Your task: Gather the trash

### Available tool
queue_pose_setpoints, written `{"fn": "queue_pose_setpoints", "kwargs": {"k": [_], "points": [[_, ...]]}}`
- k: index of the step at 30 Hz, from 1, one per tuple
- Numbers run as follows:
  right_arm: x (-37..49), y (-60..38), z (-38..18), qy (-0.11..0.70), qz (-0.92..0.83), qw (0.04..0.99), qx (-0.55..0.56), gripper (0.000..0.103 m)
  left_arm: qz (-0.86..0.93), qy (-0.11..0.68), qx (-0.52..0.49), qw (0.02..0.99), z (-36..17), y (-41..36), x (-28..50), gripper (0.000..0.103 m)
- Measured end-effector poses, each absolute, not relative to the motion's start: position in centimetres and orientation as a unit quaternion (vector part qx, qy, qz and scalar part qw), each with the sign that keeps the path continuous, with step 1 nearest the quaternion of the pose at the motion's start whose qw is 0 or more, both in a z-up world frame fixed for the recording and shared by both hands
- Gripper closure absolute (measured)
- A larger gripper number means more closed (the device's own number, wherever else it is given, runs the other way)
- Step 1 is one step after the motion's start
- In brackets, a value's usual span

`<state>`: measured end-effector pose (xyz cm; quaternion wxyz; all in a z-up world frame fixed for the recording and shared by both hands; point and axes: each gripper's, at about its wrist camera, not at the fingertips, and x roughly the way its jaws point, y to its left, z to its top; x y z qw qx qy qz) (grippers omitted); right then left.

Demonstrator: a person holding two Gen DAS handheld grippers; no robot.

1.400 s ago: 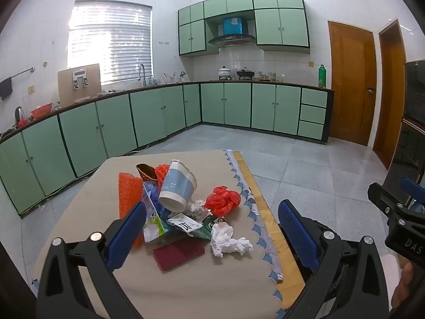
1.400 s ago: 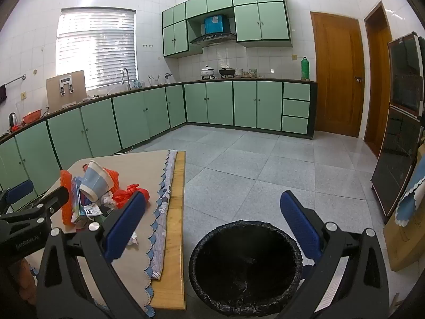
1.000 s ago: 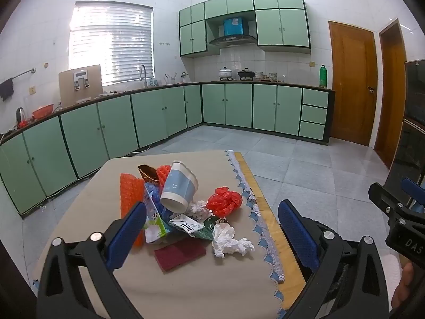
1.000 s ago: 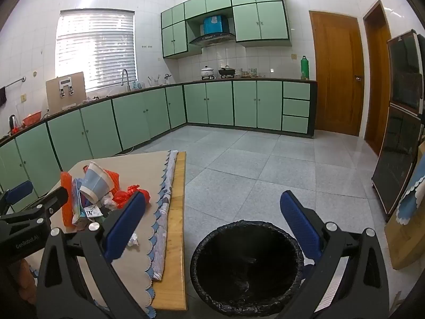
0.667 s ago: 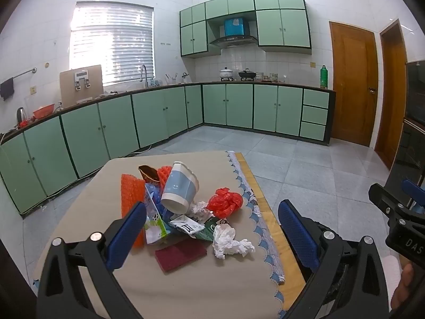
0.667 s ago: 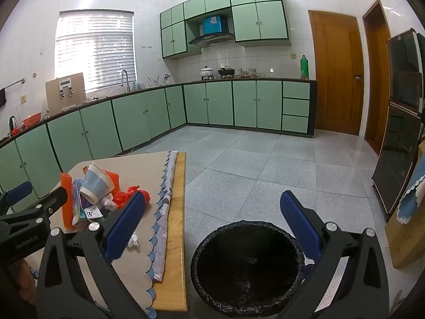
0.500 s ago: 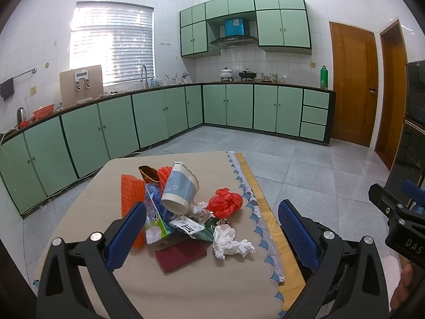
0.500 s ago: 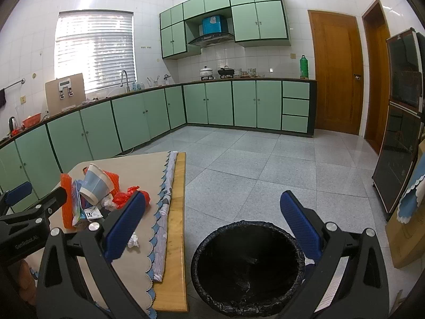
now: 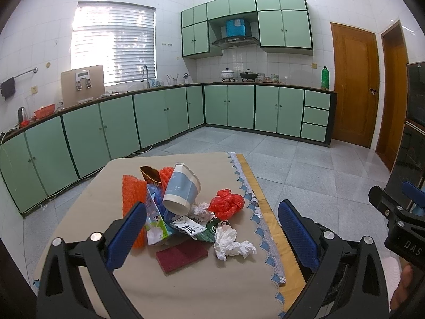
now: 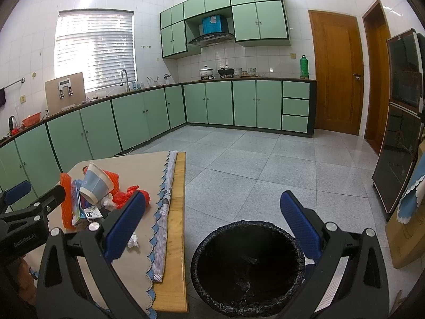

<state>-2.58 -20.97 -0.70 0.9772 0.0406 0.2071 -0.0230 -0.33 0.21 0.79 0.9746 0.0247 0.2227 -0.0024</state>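
Green cupboards run along the kitchen walls, and a table [image 9: 87,202] with a tan cloth stands on the gray floor. All the trash sits in one pile in the middle of the table. On top is a blue paper cup [image 9: 182,188], tipped over. Next to it are a red plastic bag [image 9: 225,203], a crumpled white tissue [image 9: 231,243] and a dark red pad [image 9: 182,255].

Straight ahead of the left gripper [image 9: 212,235] is the pile, with the tissue and pad closest. Its fingers are wide apart and hold nothing. The right gripper [image 10: 212,228] is wide too and holds nothing. It points at the black bin [image 10: 247,265] on the floor, just beside the table. I think the left hand is nearer the trash, so it should reach forward first.
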Motion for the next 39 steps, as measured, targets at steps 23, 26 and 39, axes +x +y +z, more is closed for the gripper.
{"fn": "queue_pose_setpoints", "kwargs": {"k": [23, 26, 39], "points": [[-2.47, -20.95, -0.84, 0.209, -0.023, 0.977, 0.042, 0.005, -0.002, 0.222, 0.024, 0.975, 1.05, 0.36, -0.52, 0.006], [-2.46, -20.94, -0.84, 0.209, -0.023, 0.977, 0.042, 0.005, -0.002, 0.222, 0.025, 0.975, 1.05, 0.36, -0.52, 0.006], [-2.45, -20.93, -0.86, 0.210, -0.024, 0.977, 0.043, 0.005, -0.002, 0.222, 0.023, 0.975, 1.09, 0.54, -0.38, 0.006]]}}
